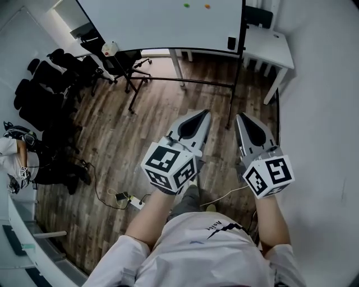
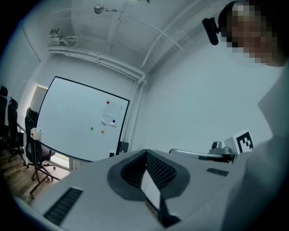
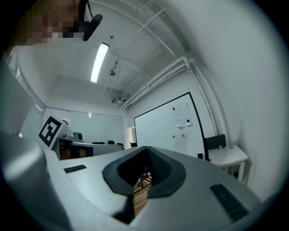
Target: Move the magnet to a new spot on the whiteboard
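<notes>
Standing well back from the whiteboard, you hold both claws side by side, pointed level towards it.

Left claw: the left gripper view shows its jaws closed tip to tip, nothing between them. Right claw: same in the right gripper view, jaws pressed together, empty, a sliver of wood floor showing through the slot beneath the tips.

Magnets, all on the board and well apart from both claws:
- green magnet and orange magnet, close together at the top centre of the head view. In the left gripper view they sit right of the board's middle, green just left of orange.
- red magnet and blue magnet higher up, pinning a paper sheet at its top and lower edge. You cannot tell which one is the task's.

Surroundings: black office chair in front of the board's left end, upper left of the head view. Small white tabletop at the board's right end, upper right. Power strip with its cable on the floor, lower left of centre. Another person at the left edge.
</notes>
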The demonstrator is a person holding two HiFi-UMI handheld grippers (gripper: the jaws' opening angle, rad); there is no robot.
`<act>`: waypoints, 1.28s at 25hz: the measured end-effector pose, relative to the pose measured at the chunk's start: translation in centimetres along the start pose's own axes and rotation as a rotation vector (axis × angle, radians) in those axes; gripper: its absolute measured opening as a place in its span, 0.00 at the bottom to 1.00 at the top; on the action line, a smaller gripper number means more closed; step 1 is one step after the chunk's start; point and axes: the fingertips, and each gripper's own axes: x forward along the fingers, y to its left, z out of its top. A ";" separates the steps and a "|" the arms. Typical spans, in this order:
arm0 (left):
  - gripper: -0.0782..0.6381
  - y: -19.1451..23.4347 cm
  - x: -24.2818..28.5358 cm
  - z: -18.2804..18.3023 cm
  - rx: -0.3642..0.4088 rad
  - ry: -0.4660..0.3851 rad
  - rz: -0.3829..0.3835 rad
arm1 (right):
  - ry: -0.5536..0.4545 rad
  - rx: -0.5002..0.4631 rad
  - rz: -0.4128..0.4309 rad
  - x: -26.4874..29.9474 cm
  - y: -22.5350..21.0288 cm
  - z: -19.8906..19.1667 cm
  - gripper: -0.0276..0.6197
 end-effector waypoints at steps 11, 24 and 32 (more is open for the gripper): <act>0.12 11.1 8.7 3.4 0.022 -0.030 -0.071 | -0.013 -0.069 -0.046 13.9 -3.2 0.7 0.06; 0.12 22.5 14.5 5.9 0.008 -0.032 -0.116 | -0.009 -0.107 -0.090 27.1 -4.2 0.6 0.06; 0.12 26.2 18.3 6.2 0.001 -0.035 -0.099 | -0.005 -0.101 -0.084 31.9 -6.8 0.0 0.06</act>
